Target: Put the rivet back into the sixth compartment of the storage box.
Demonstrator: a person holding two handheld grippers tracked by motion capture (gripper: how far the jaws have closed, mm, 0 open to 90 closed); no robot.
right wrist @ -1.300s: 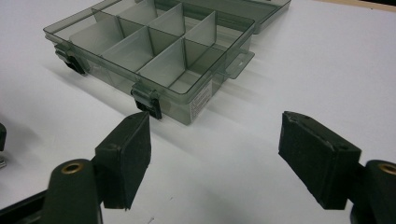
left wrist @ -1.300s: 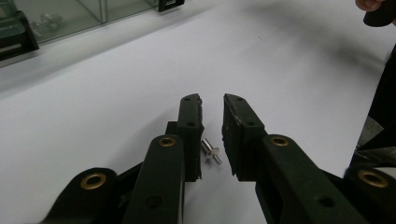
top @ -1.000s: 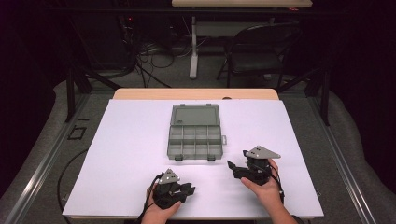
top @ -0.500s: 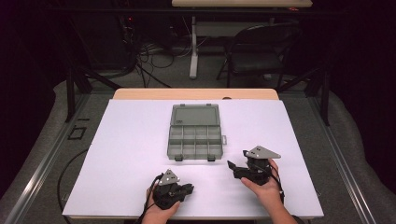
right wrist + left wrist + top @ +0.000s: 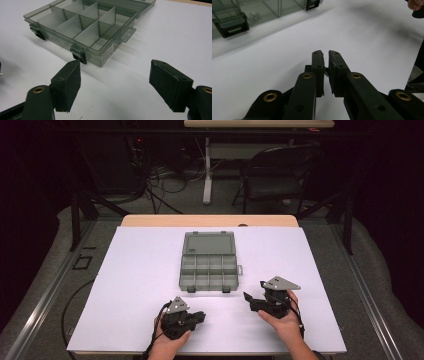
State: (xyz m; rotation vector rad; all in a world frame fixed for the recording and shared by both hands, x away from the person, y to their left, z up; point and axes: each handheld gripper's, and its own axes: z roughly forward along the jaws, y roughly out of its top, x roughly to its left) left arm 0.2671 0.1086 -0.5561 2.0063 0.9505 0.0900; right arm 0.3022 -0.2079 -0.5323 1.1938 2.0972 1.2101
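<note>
With the box (image 5: pixel 208 266) lying open mid-table, the left gripper (image 5: pixel 325 56) has just closed nearly shut on a tiny metal bit while the right gripper (image 5: pixel 115 85) gapes empty, so that bit might slip out unnoticed.

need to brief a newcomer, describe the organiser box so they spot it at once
On the white table top, look at the middle, ahead of both grippers. The organiser box lies open there: smoky clear plastic, divided compartments, lid folded back flat, black latches on its near edge. It is the sole container.

Box (image 5: pixel 82 27) clear smoky glossy plastic; table (image 5: pixel 135 285) matt white.
</note>
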